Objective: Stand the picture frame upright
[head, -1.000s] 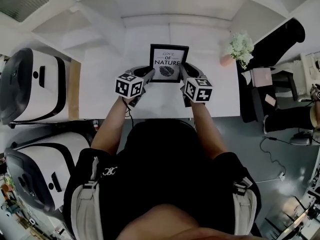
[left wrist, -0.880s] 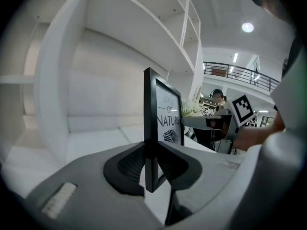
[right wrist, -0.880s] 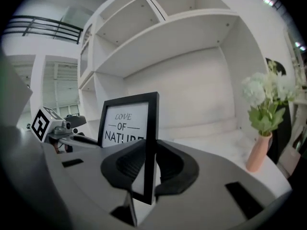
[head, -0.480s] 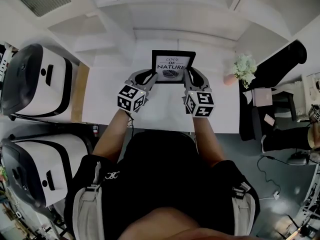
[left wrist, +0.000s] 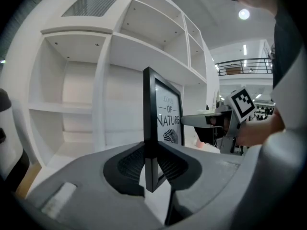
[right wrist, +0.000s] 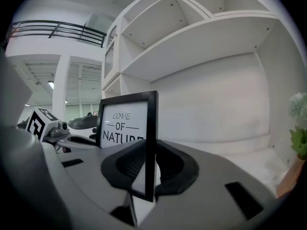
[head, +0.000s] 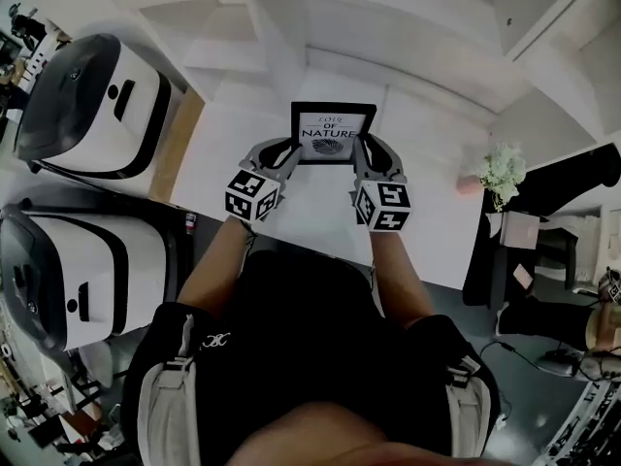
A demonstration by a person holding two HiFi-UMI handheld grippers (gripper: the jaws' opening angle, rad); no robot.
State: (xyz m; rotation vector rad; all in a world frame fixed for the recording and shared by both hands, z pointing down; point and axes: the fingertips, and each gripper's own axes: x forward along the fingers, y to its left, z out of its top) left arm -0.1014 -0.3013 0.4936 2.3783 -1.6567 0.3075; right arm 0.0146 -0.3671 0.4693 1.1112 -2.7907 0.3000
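The picture frame (head: 334, 132) is up in front of the person, over the far part of the white table (head: 320, 216), & its face w/ the words points back at the person. The left gripper (head: 289, 151) pinches the frame's left side edge low down. The right gripper (head: 362, 151) pinches the right side edge at about the same height. In the left gripper view the black edge sits tight between the two dark pads, so that claw is closed on the frame. The right gripper view shows the same on the other side: claw closed on the frame. One grip per side is prob. b/c a thin flat thing would swing or twist if held by one edge only; w/ two it won't. Holding it low leaves the top free & keeps the bottom edge near the claws, which should help when it goes down. Both side edges look straight up & down in the gripper views, so the frame is about upright. Can't tell if its bottom edge touches the table or hangs just over it. The white shelves (head: 408, 37) are behind it. A small flower pot (head: 500, 173) stands well off to the right, out of the way. I think what's left is to set it down & let go.
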